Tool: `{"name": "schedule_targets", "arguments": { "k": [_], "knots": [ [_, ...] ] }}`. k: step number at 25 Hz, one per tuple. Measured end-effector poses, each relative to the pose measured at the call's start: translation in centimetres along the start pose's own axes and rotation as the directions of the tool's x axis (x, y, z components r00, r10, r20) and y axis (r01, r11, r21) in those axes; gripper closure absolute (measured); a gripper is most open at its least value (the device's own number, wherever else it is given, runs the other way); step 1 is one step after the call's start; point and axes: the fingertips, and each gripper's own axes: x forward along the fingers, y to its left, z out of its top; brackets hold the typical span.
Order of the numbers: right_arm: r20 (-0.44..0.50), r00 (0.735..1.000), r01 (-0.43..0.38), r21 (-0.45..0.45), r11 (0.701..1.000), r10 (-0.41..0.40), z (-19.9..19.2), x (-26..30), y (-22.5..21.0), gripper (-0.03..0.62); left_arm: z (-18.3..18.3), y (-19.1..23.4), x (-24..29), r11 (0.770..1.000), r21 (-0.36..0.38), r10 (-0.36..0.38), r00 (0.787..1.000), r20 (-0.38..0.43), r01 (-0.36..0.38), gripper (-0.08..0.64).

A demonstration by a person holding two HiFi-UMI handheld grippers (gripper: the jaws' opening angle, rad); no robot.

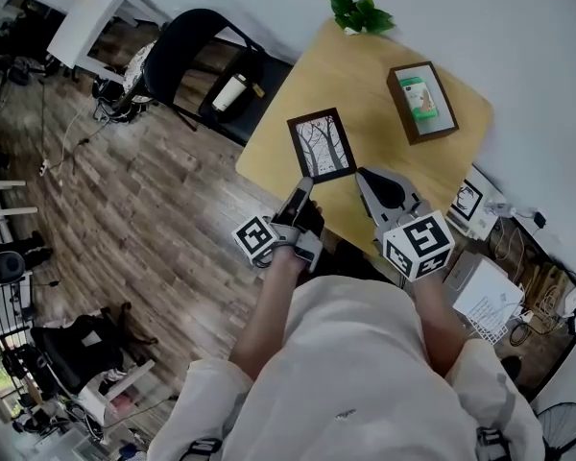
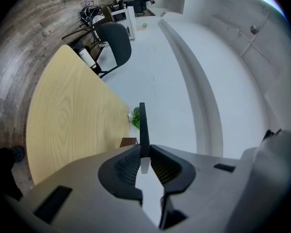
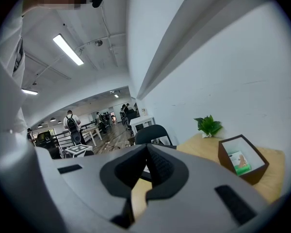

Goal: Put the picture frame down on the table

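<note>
My left gripper (image 1: pixel 303 188) is clamped on the lower edge of the picture frame (image 1: pixel 322 145), which is upright over the table (image 1: pixel 365 75) near its front rim. My right gripper (image 1: pixel 368 179) is pinched together on nothing. With one thin edge held, the frame could pivot, or topple off the rim at 6 o'clock. There's bare wood at 12 o'clock, and the wooden box (image 1: pixel 422 101) sits at 2, well apart.

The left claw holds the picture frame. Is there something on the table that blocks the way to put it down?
Nothing visible does. The left claw holds the picture frame over bare wood of the table. The wooden box lies apart at its right, and the plant stands at the far edge.
</note>
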Motion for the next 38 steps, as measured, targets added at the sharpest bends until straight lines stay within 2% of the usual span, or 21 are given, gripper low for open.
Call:
{"name": "schedule_targets", "arguments": {
  "k": [10,17,23,38],
  "knots": [
    [-0.052,0.998,-0.034,0.003,0.999,0.035,-1.1,2.0,1.1,0.592,1.0,2.0,0.1,0.999,-0.013,0.03,1.0,-0.004,-0.03,0.5],
    [-0.077,0.997,-0.006,0.006,1.0,0.006,-1.7,3.2,1.4,0.592,2.1,4.6,0.7,0.997,-0.049,0.061,0.997,-0.042,-0.063,0.5],
    [-0.087,0.996,0.024,0.016,1.0,-0.023,-2.2,3.8,0.9,0.592,3.0,7.4,1.3,0.993,-0.027,0.112,0.99,-0.086,-0.114,0.5],
    [-0.129,0.991,0.052,0.035,0.998,-0.047,-3.6,5.2,0.3,0.592,3.8,10.6,2.6,0.986,-0.058,0.152,0.983,-0.102,-0.158,0.5]
  ]
}}
